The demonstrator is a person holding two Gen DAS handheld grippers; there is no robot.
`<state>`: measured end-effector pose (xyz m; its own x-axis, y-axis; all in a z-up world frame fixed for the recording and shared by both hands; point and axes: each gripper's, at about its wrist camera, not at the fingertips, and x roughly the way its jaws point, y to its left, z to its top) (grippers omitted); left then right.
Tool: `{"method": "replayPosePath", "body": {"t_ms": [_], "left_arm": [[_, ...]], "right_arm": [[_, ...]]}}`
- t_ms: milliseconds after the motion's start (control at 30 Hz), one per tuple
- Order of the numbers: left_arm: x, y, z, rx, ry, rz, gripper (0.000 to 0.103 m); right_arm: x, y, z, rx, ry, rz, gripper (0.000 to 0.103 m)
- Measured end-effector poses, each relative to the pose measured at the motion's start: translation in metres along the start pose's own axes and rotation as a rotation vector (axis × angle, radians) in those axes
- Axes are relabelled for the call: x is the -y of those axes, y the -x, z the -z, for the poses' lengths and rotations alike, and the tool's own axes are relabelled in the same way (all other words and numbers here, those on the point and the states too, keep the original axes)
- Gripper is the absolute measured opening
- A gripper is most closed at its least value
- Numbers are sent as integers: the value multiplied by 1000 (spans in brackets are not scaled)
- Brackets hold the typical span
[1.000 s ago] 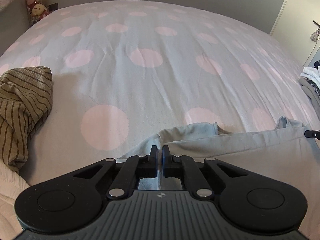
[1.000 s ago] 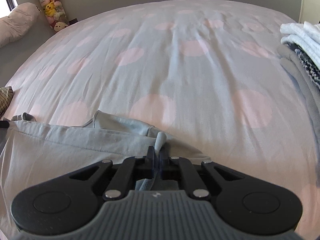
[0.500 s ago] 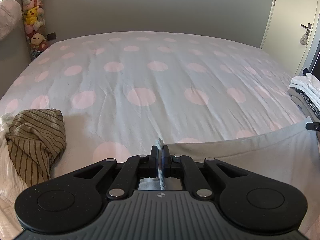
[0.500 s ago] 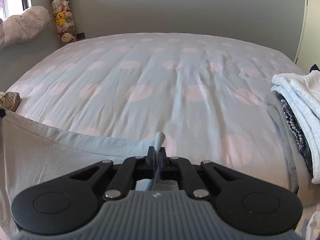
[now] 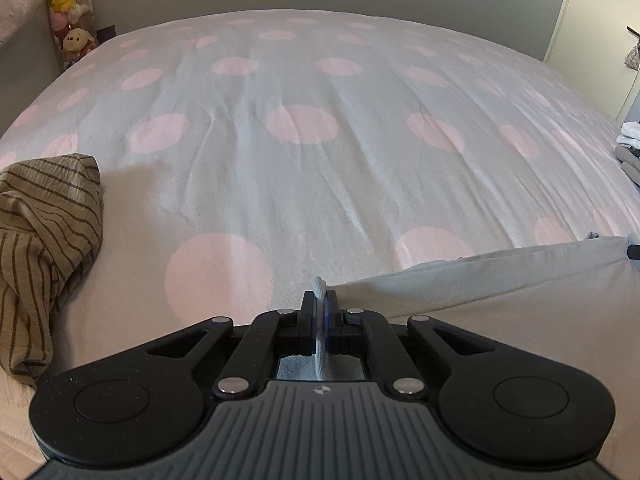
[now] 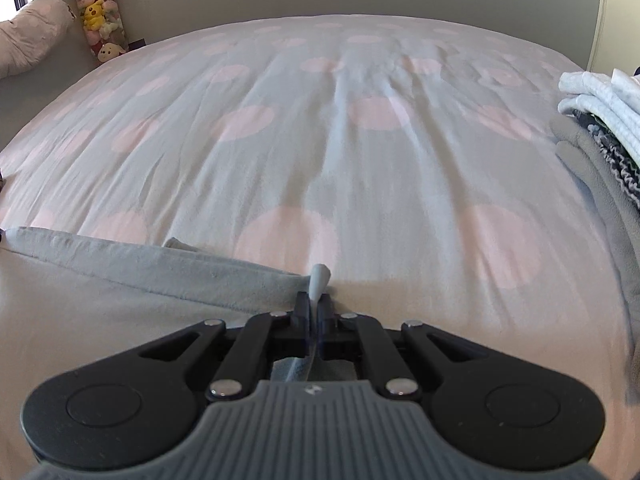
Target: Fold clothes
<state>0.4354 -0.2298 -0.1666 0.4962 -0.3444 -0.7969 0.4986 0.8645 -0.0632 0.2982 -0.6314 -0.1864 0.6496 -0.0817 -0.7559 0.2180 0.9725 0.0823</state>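
Observation:
A light grey garment (image 5: 500, 280) stretches between my two grippers over the near part of the bed. My left gripper (image 5: 319, 300) is shut on one corner of it, with a tuft of cloth poking out past the pads. My right gripper (image 6: 314, 300) is shut on the other corner of the grey garment (image 6: 140, 264), and its top edge runs off to the left. The cloth hangs low, its edge close over the bedspread (image 5: 300, 160); what lies below the grippers is hidden.
The bed wears a pale sheet with pink dots (image 6: 360, 140). A crumpled brown striped garment (image 5: 44, 232) lies at the left. A stack of folded clothes (image 6: 600, 128) sits at the right edge. Plush toys (image 5: 68, 8) stand in the far left corner.
Both grippers rose with the garment stretched taut half a second ago, then came back down toward the bed. Both grips stayed shut on the cloth.

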Motion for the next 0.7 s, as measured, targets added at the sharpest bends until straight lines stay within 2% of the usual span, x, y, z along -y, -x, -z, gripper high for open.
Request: {"method": "replayPosePath", "body": {"t_ms": [33, 167, 333, 500, 567, 700], "left_arm": [[1, 0, 0, -2, -4, -4, 2], [3, 15, 2, 7, -7, -19, 4], [2, 54, 23, 8, 24, 7, 5], [5, 103, 65, 15, 60, 33, 9], [6, 118, 82, 2, 90, 31, 13], [6, 140, 113, -31, 177, 26, 14]], "right_arm": [[1, 1, 0, -2, -11, 0, 5], [4, 16, -2, 7, -56, 25, 18], [12, 55, 13, 31, -117, 19, 18], [13, 104, 55, 42, -187, -19, 19], [9, 121, 76, 35, -216, -26, 19], [2, 147, 115, 21, -310, -43, 20]]}}
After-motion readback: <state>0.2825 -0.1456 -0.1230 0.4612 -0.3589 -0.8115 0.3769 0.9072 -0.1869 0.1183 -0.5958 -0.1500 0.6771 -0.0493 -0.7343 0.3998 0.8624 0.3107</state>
